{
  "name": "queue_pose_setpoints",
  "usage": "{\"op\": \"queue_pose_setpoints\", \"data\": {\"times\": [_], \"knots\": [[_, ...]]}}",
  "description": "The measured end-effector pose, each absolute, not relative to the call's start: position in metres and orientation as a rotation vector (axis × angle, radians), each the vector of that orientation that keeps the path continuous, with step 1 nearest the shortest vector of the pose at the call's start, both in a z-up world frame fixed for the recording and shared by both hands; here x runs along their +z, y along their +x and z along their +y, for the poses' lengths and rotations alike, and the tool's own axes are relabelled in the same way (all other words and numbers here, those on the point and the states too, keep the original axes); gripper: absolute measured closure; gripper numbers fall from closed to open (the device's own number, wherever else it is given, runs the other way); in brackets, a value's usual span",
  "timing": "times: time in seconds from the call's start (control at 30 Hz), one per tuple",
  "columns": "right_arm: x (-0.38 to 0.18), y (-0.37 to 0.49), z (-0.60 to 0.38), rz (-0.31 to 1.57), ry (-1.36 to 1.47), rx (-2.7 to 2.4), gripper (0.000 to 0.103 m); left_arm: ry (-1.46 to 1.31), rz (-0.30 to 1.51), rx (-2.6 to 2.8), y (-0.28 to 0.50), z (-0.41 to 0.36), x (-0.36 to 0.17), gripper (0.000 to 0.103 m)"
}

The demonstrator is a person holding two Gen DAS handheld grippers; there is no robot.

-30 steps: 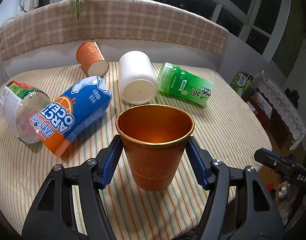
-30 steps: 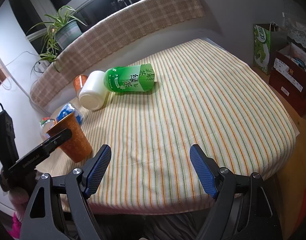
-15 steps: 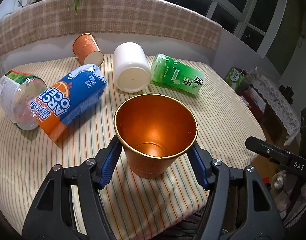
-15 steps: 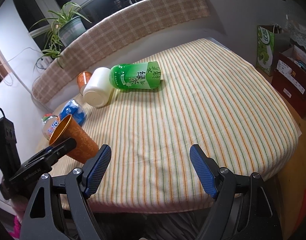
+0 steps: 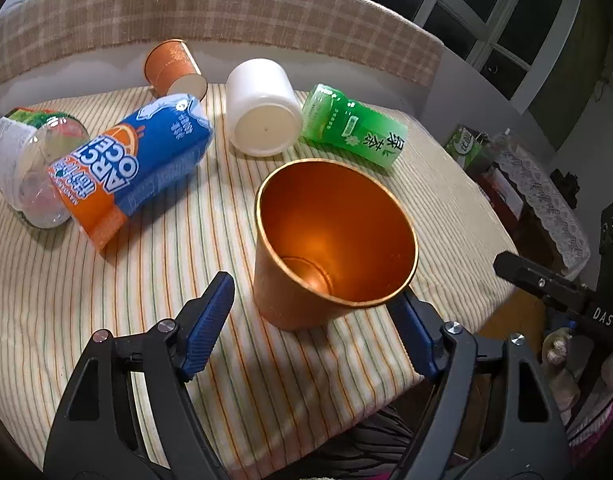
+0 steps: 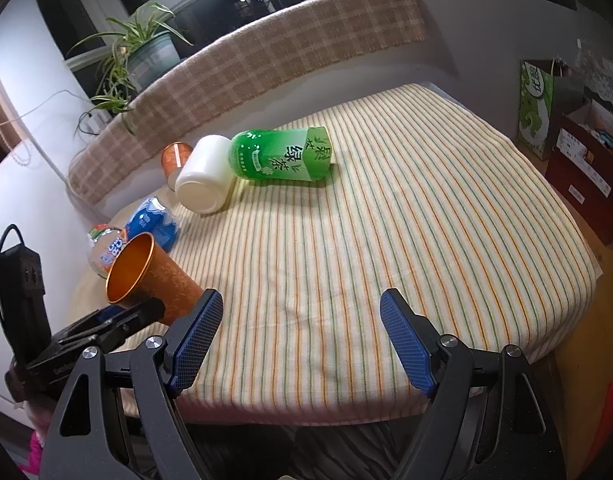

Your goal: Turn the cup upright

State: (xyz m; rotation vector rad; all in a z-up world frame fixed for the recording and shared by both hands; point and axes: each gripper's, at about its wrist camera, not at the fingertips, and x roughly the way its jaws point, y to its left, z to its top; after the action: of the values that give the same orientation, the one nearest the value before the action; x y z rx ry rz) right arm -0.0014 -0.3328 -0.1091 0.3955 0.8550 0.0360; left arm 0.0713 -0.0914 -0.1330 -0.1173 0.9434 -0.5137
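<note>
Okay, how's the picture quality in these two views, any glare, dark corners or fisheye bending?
Left wrist view: warm light glows inside the copper cup, which casts a soft shadow on the striped tablecloth; the corners are black. Right wrist view: the sofa back bows strongly, the white cup looks slightly overexposed, and the edges are dim.

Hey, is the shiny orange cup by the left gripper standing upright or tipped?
Tipped: the orange cup leans steeply, its open mouth toward the left gripper.

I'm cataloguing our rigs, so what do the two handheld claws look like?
Both match: the left claw and right claw have black angular frames with triangular cutouts, silver pivot screws, and blue cross-hatched textured finger pads. The right one's body bears white "DAS" lettering.
</note>
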Motion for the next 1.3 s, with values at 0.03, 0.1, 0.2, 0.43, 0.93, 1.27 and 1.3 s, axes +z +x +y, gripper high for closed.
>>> {"op": "queue_pose_setpoints", "data": {"times": [0.03,0.1,0.2,0.43,0.93,1.27,1.3], "knots": [[-0.109,-0.001,-0.332,0.853,0.394,0.037,0.022,-0.117,0.948,-0.512,0.070,-0.091,-0.134,0.022],[-0.107,-0.002,-0.330,0.847,0.388,0.041,0.022,-0.120,0.957,-0.509,0.069,-0.088,-0.136,0.022],[-0.104,-0.003,-0.326,0.832,0.370,0.048,0.022,-0.122,0.966,-0.499,0.064,-0.081,-0.137,0.022],[-0.090,-0.002,-0.313,0.772,0.310,0.068,0.022,-0.100,0.918,-0.419,0.049,-0.057,-0.126,0.022],[-0.064,-0.012,-0.276,0.638,0.152,0.124,0.022,-0.069,0.633,-0.236,0.013,-0.033,-0.061,0.022],[-0.056,-0.021,-0.272,0.568,0.124,0.116,0.020,-0.052,0.499,-0.186,-0.009,-0.032,-0.032,0.001],[-0.055,-0.021,-0.272,0.559,0.119,0.109,0.020,-0.049,0.493,-0.182,-0.010,-0.032,-0.031,0.001]]}}
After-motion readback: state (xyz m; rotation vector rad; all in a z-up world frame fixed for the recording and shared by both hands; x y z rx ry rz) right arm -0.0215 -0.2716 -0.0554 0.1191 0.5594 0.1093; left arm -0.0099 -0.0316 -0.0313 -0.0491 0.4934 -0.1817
